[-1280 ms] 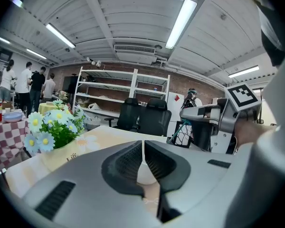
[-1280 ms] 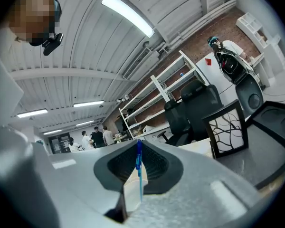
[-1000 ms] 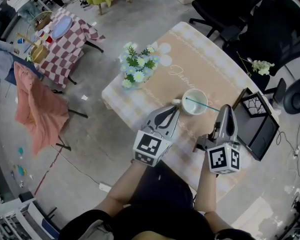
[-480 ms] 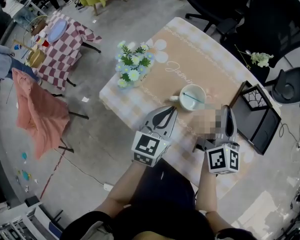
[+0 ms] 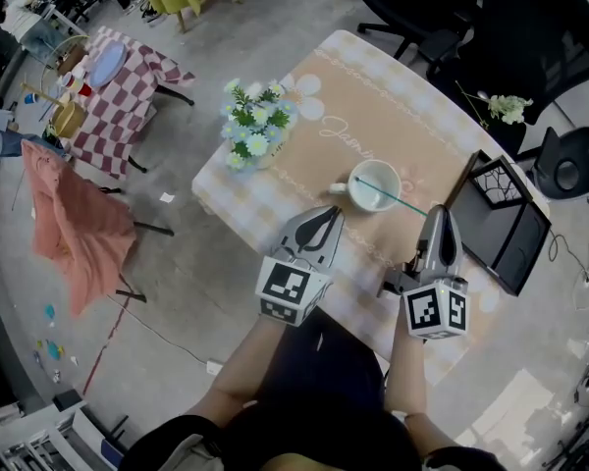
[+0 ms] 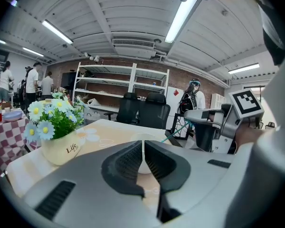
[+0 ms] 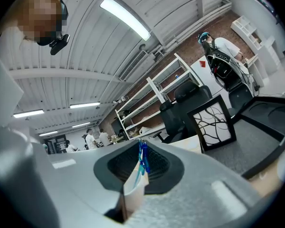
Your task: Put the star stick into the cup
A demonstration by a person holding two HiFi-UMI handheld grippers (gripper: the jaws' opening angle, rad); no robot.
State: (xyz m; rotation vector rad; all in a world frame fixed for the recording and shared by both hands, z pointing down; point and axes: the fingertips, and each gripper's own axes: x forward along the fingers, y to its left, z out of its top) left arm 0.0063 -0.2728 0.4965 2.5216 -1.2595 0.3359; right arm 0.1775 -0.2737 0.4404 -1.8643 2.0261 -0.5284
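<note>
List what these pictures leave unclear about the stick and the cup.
- Star stick: no star shape can be made out. It is too small in the head view, and blurred between the right gripper's jaws in the right gripper view.
- Cup: in the left gripper view it is mostly hidden behind the left gripper's shut jaws.
- Whether the stick's tip touches the cup's bottom: too small in the head view.
</note>
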